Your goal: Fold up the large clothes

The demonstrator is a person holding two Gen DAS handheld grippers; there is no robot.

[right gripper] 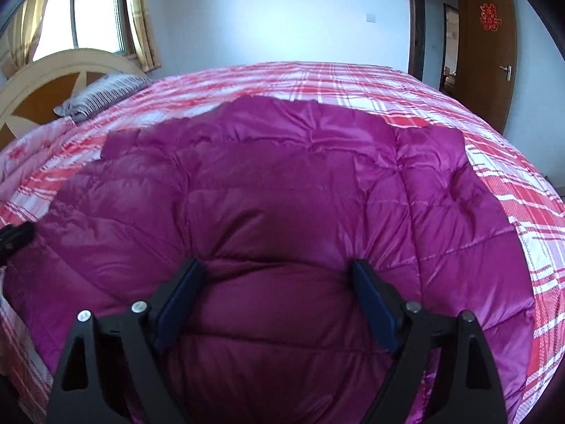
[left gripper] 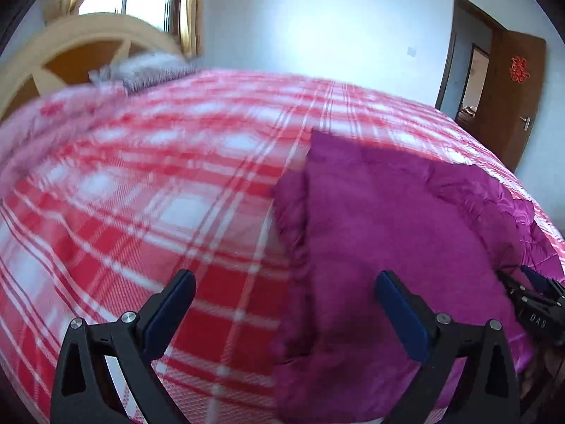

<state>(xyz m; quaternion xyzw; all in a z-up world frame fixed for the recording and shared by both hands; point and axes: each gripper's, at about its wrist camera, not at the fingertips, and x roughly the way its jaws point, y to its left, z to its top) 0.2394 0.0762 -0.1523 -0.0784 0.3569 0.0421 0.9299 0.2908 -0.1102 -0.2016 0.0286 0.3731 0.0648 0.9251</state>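
Observation:
A magenta quilted padded jacket (right gripper: 300, 183) lies spread on a bed with a red and white plaid sheet (right gripper: 370, 84). My right gripper (right gripper: 276, 268) hovers low over the jacket's near part with its jaws wide open; puffy fabric bulges between the fingers, not pinched. In the left wrist view the jacket (left gripper: 381, 212) fills the right half, with a folded edge running towards me. My left gripper (left gripper: 284, 282) stands open over that edge, one finger above the sheet (left gripper: 141, 176) and the other above the jacket. The right gripper (left gripper: 533, 296) shows at the far right.
A striped pillow (right gripper: 102, 93) lies at the bed's head by a curved cream headboard (right gripper: 53, 70). Behind are a curtained window (right gripper: 84, 10), a white wall and an open brown door (right gripper: 491, 35) with a red ornament. The left gripper's tip (right gripper: 16, 236) shows at the left edge.

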